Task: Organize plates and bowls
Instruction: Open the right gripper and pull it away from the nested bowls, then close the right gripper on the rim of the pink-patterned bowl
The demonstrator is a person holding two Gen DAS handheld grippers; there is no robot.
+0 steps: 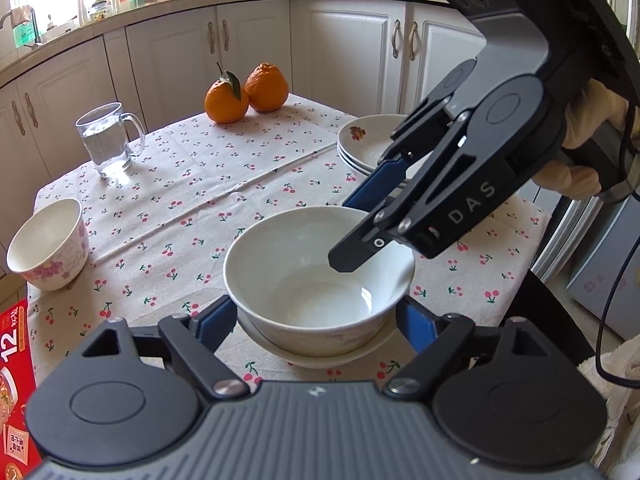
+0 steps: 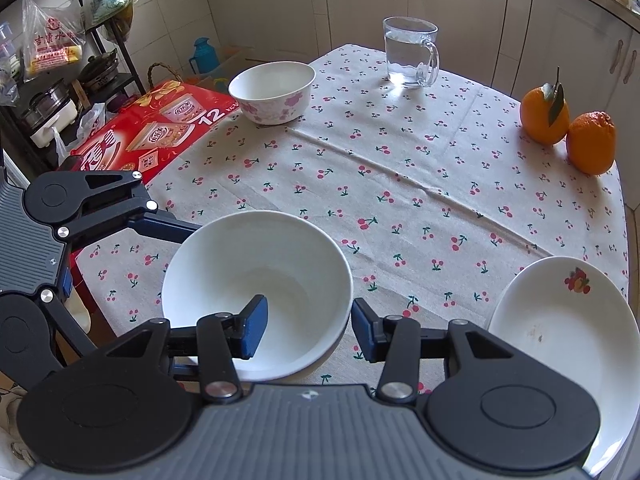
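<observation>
Through the left wrist camera, the white bowl [image 1: 320, 280] sat nearest me on the cherry-print tablecloth [image 1: 200, 200], nested in a second white dish [image 1: 320, 354] beneath it. The left gripper [image 1: 316, 320] had its jaws spread to either side of that bowl, each blue pad just beside the stack; I saw no pad pressing on it. The right gripper [image 1: 354, 228] reached in from the bowl's right, with one finger dipped inside and the blue-padded one outside the far rim. Behind the bowl to the right lay a stack of plates [image 1: 368, 136]. Two oranges [image 1: 246, 94] stood well beyond the bowl, a glass mug [image 1: 106, 140] of water beyond it to the left, and a floral bowl [image 1: 48, 244] far to its left at the table edge.

Through the right wrist camera, the white bowl filled the lower middle. My right jaws stood narrow astride its near-right rim, gripping the wall, one pad inside and the other outside. The top plate lay just right of the bowl. The left gripper's finger met the bowl's left side.
</observation>
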